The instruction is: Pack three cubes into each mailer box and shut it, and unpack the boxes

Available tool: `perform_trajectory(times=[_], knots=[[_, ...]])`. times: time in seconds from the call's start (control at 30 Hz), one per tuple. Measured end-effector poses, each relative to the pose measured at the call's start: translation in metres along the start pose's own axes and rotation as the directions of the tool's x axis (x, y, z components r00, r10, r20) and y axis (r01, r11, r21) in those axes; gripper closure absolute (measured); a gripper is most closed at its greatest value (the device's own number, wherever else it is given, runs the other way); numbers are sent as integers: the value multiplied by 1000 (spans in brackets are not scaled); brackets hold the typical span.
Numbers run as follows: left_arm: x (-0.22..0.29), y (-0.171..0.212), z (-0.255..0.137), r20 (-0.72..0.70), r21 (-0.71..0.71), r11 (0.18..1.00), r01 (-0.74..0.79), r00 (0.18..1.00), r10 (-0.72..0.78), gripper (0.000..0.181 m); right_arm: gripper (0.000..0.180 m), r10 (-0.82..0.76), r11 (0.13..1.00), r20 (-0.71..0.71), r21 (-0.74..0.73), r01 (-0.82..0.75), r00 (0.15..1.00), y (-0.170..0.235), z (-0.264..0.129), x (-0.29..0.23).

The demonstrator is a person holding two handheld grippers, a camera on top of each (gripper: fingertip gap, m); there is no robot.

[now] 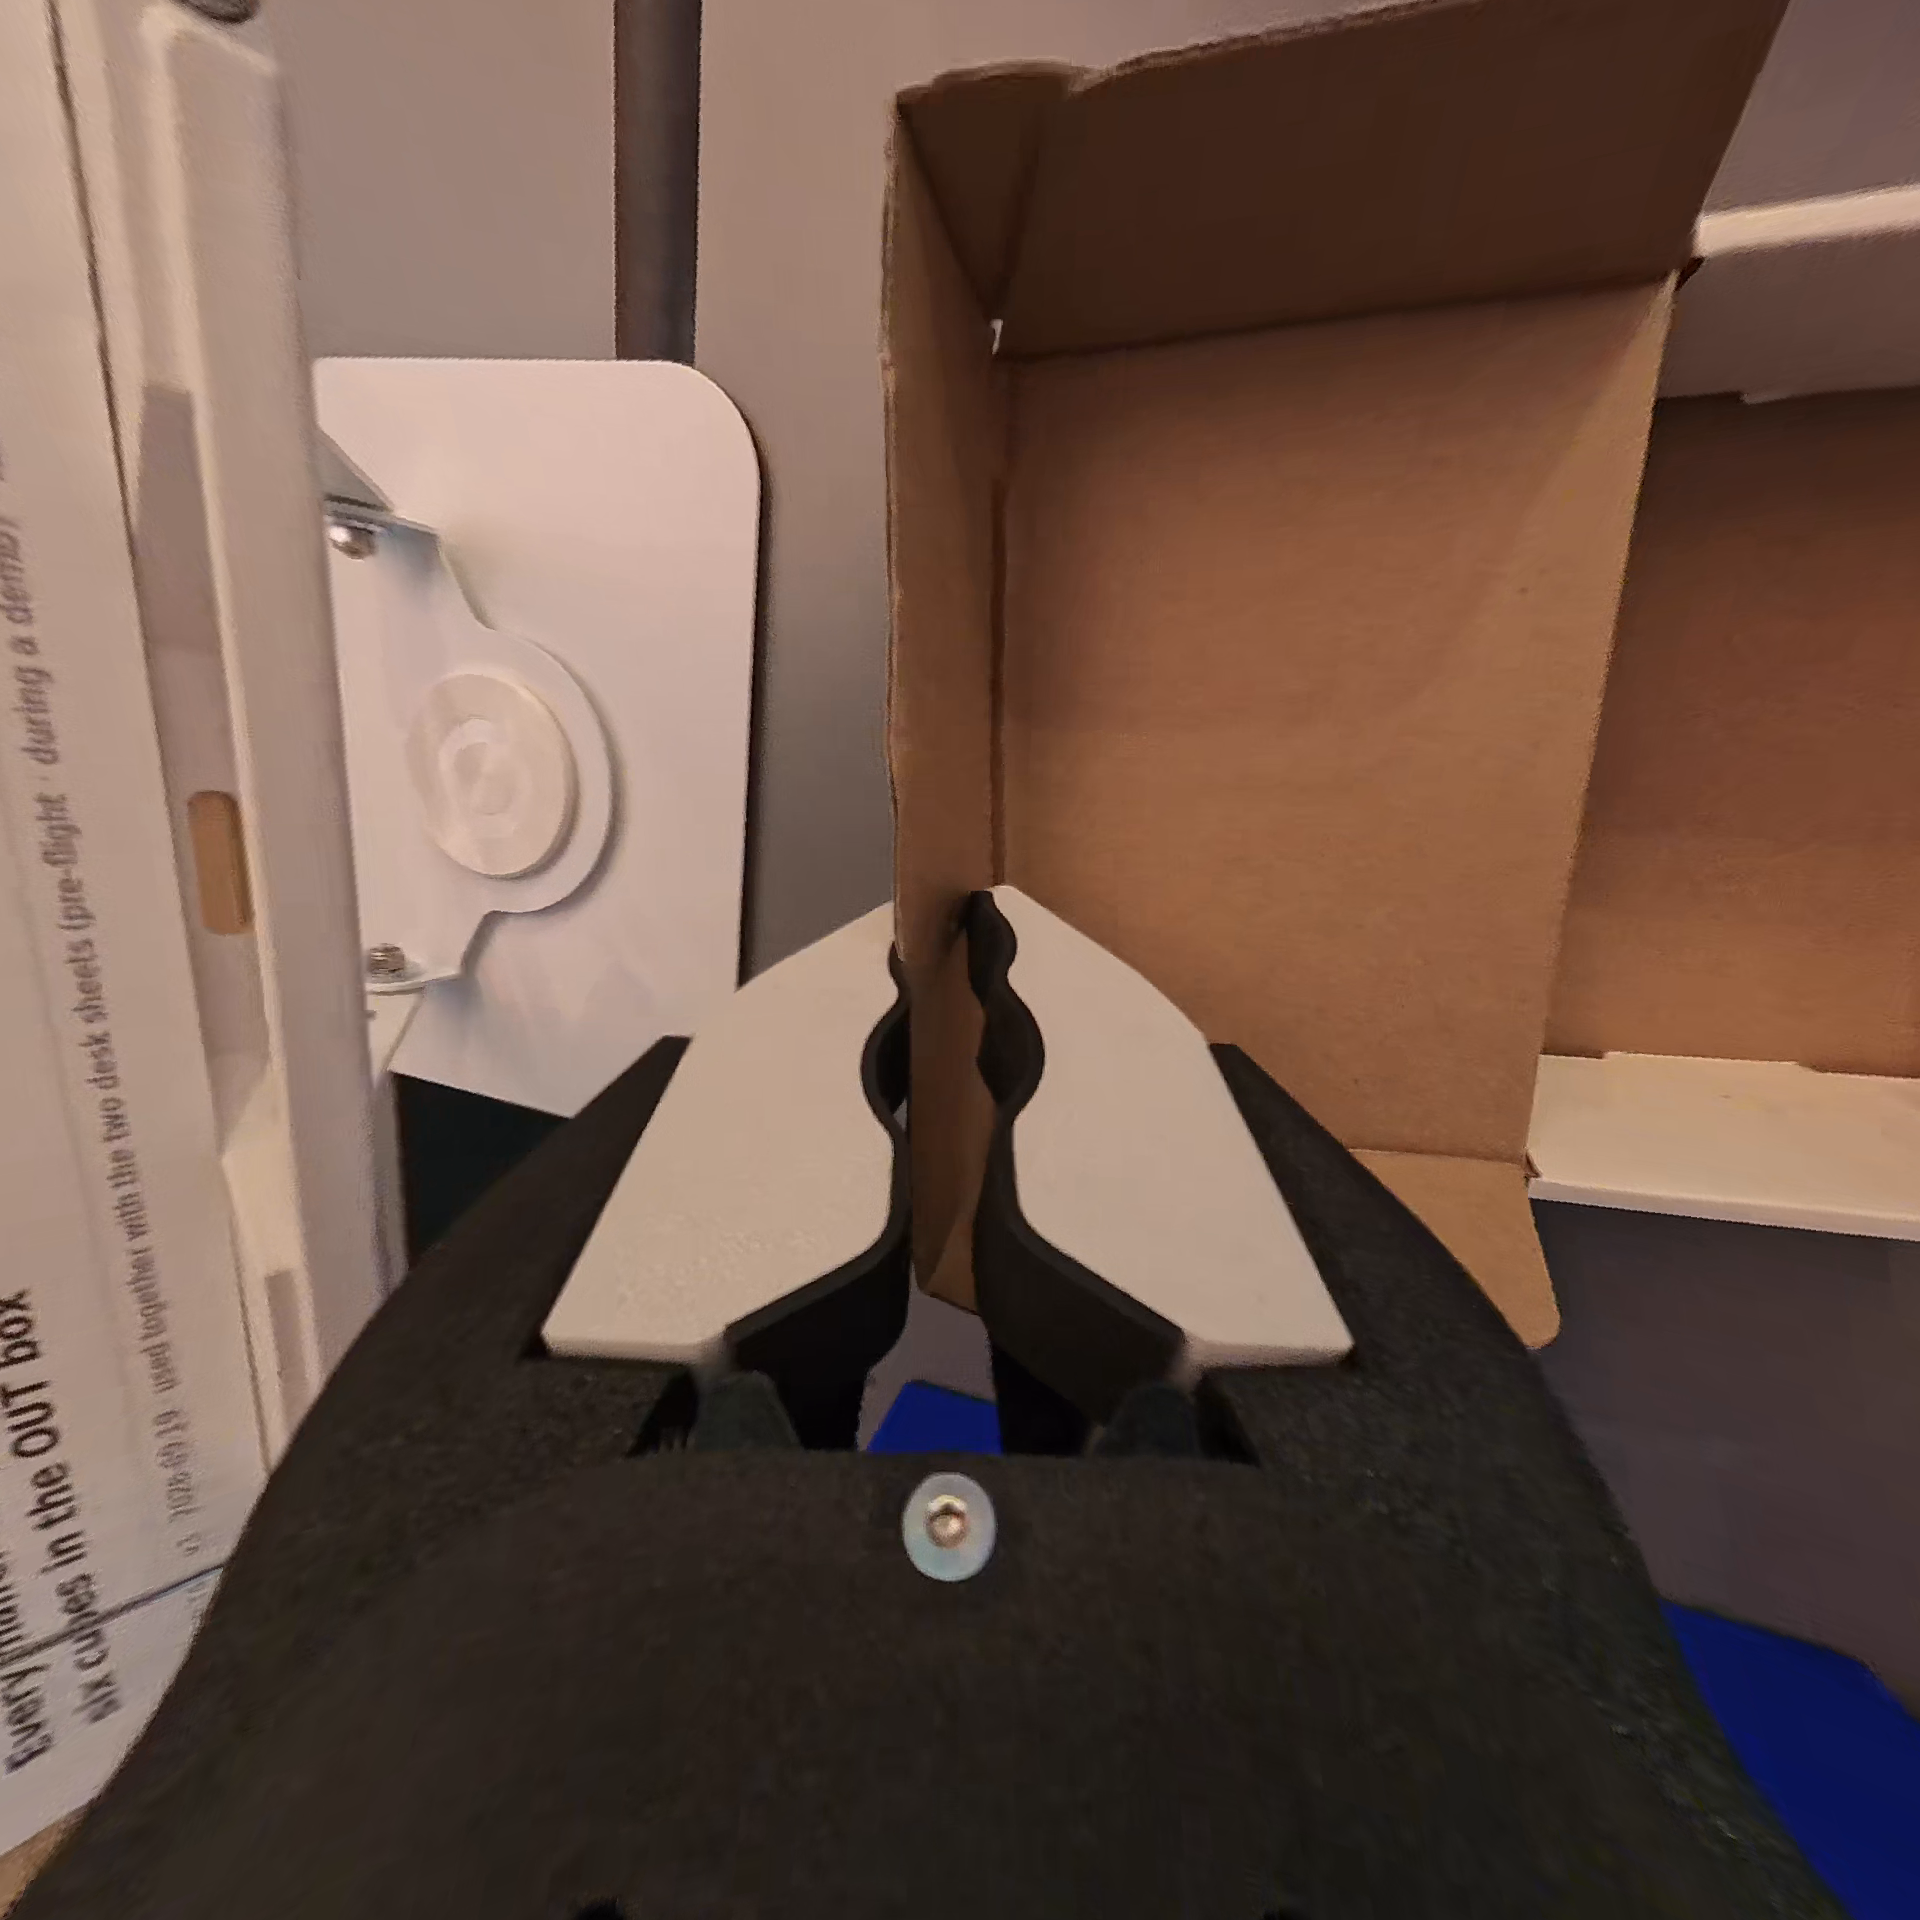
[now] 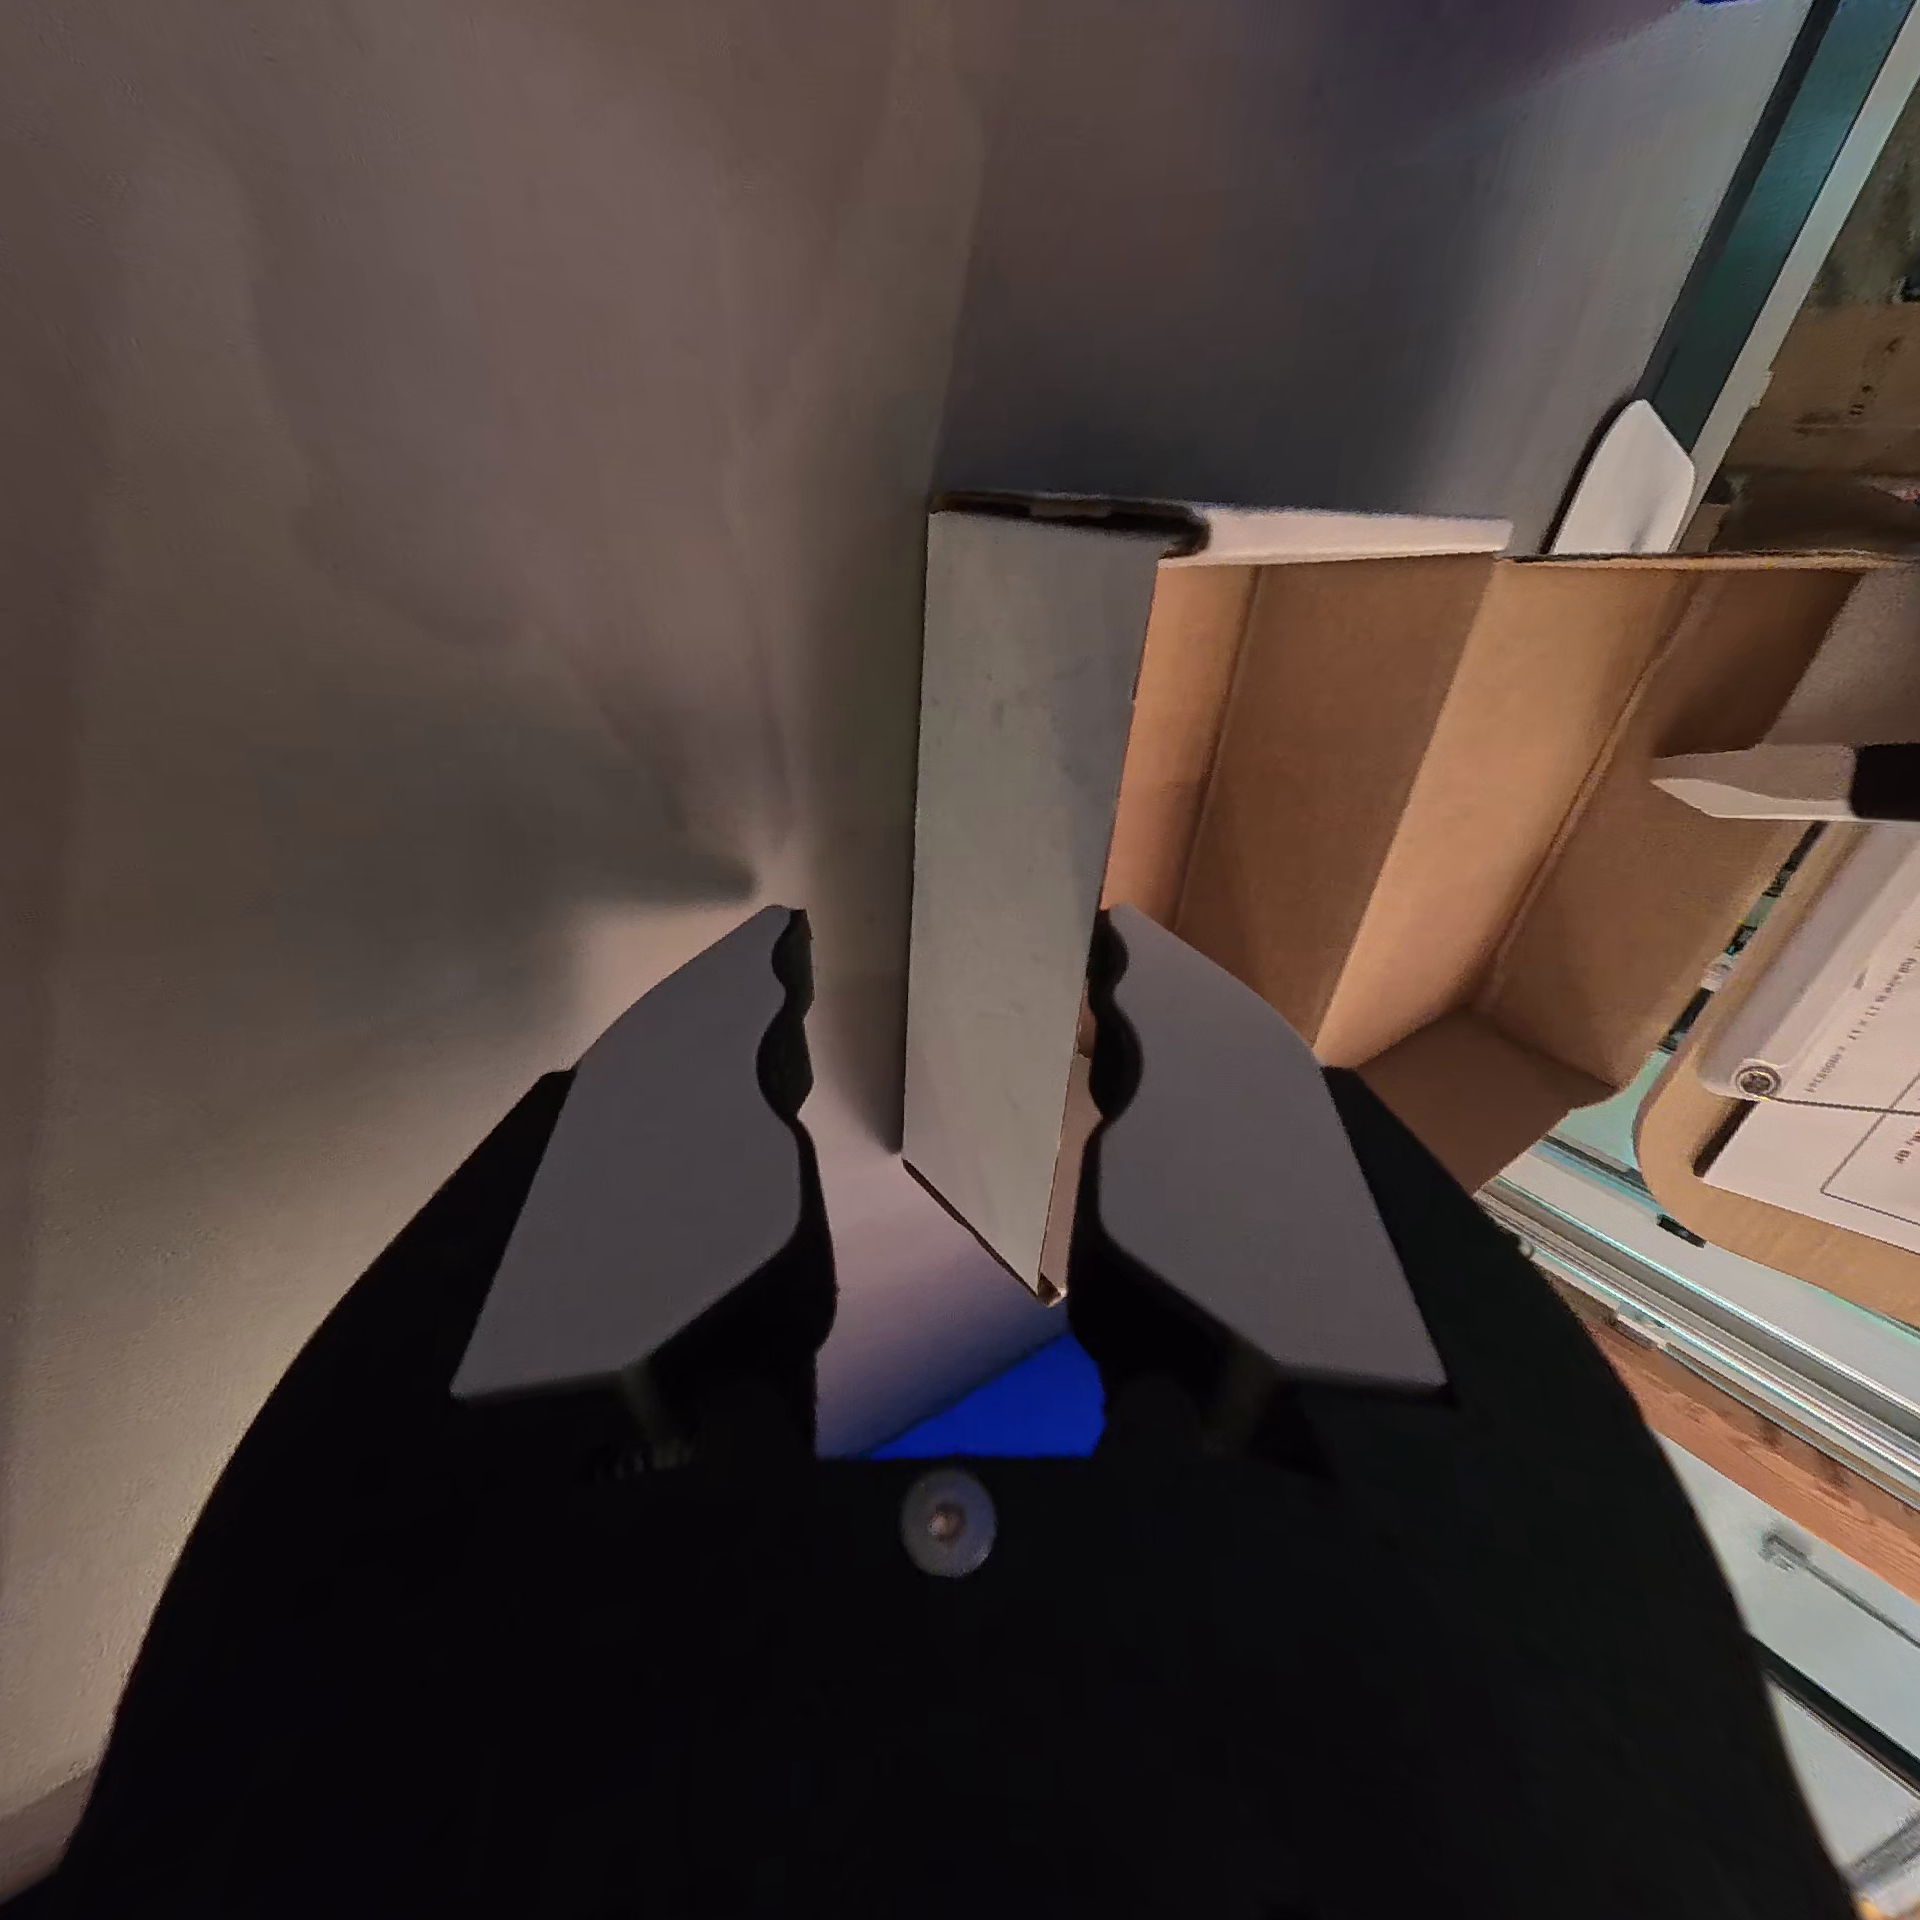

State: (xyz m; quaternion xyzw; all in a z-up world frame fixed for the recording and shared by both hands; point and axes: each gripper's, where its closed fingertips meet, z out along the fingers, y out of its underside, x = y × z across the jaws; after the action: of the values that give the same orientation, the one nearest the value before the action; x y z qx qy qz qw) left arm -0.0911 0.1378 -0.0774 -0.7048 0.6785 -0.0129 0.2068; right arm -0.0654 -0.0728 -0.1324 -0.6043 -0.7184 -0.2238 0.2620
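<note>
Grey wall fills the background behind an open mailer box [image 1: 1299,644], its brown cardboard inside showing at centre right of the left wrist view. Your left tongs [image 1: 938,925] are clamped on the box's side wall at frame centre. Your right tongs [image 2: 951,935] stand wide, straddling a white flap [image 2: 1013,883] of the box without gripping it. Blue sheet [image 2: 997,1408] peeks between them.

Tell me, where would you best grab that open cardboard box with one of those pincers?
By a thin upright side wall, coming in over its free edge. The mailer box is open and its walls are single sheets, slim enough for the fingers. The left gripper is shut on one wall this way; the right gripper straddles the white outer wall, jaws open.
</note>
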Motion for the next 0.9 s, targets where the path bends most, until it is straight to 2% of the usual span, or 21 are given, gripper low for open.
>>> perform_trajectory(times=[0.13, 0.27, 0.57, 0.77, 0.9], knots=[[3, -3, -7, -103, 27, 993, 118, 988, -114, 176, 128, 21, 1000, 17, 17, -22, 1000, -1, 0, 0], [1, -5, -10, -142, 28, 975, 220, 966, -214, 176, 128, 25, 1000, 14, 19, -25, 1000, -1, 1, 0], [-3, -17, -41, -80, 147, 915, 376, 927, -368, 146, 127, 48, 999, 25, 14, -48, 999, 0, 5, -1], [8, -21, -85, -71, 376, 778, 504, 852, -518, 132, 128, 110, 993, 39, 30, -111, 993, -3, 5, 2], [22, 0, -96, 15, 431, 728, 533, 803, -596, 120, 126, 148, 986, 54, 74, -152, 987, -7, 0, 6]])
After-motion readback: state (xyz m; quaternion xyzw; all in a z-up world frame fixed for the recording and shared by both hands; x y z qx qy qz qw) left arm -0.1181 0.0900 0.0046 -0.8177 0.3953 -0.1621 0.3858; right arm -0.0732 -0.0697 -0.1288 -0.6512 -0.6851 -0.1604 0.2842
